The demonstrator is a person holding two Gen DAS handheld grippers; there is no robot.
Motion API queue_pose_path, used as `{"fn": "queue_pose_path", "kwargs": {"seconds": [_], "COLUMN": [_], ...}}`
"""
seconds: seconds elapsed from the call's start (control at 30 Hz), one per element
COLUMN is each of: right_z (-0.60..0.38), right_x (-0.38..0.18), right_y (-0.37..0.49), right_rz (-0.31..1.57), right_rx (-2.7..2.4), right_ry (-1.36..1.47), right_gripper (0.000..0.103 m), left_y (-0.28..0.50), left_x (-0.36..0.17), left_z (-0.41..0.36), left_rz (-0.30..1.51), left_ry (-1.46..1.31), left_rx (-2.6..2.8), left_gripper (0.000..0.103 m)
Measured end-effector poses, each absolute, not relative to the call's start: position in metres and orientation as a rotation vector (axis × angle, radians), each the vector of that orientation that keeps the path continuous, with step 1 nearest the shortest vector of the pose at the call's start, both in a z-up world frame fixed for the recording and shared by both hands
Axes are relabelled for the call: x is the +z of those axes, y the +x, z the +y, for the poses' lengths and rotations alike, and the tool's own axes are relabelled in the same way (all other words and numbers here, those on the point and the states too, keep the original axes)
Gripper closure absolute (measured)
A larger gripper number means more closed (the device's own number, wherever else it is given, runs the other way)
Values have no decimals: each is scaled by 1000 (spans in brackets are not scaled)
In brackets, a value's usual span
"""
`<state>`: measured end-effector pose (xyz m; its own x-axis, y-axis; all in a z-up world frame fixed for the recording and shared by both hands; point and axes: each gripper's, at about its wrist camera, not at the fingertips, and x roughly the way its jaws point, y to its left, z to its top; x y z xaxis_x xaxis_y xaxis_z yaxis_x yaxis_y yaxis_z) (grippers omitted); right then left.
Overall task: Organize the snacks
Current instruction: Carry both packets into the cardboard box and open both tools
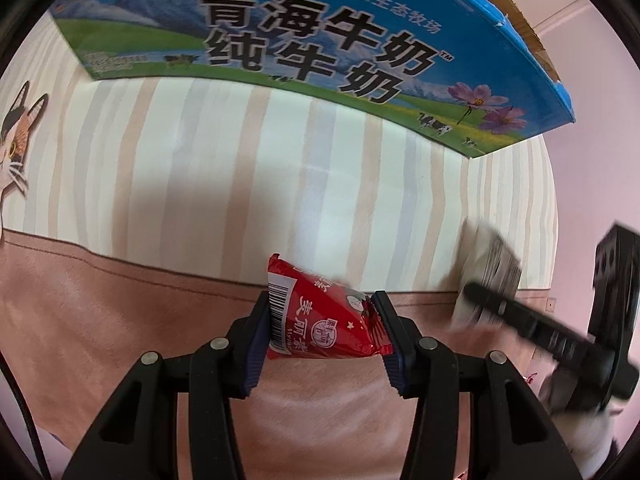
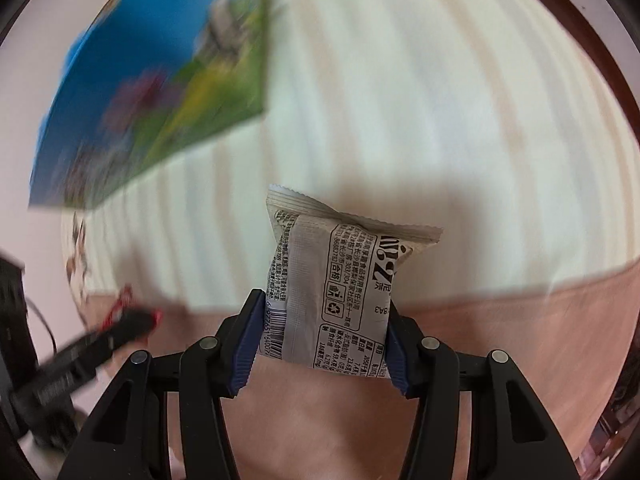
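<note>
Left gripper (image 1: 320,328) pinches the red packet (image 1: 320,320), right gripper (image 2: 320,332) the grey packet (image 2: 336,292); edge grips could slip before reaching the box (image 1: 280,32)

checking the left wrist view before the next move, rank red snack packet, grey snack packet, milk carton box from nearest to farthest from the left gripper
1. red snack packet: clamped between the left gripper pads.
2. grey snack packet: off to the right, held in the right gripper.
3. milk carton box: farthest, at the top, beyond the striped cloth.
</note>
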<state>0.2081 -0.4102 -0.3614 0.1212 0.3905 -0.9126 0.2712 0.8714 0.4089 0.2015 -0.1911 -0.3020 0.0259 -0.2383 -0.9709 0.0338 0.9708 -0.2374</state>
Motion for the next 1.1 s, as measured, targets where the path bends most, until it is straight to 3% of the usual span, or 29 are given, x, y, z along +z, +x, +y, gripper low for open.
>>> {"fn": "queue_pose_path", "kwargs": {"seconds": [0.27,0.63,0.87,1.1], "right_z": [-351,-329,-340,-351], "right_x": [-336,-236,-166,-152], "right_y": [163,181,227,303], "right_rz": [1446,1256,1110,1084], "right_rx": [197,316,349,296], "right_ry": [571,576,551,474], "right_gripper": [47,47,47,47], "left_y": [187,202,255,345], "left_x": [-274,-182,-131,-118], "left_z": [-155,-147,-157,-157], "left_rz": [1514,1377,1260,1212], "left_ry": [-171,-227,-224,-131], "left_rx": [-243,-333,-380,-329], "left_gripper": [57,57,57,57]}}
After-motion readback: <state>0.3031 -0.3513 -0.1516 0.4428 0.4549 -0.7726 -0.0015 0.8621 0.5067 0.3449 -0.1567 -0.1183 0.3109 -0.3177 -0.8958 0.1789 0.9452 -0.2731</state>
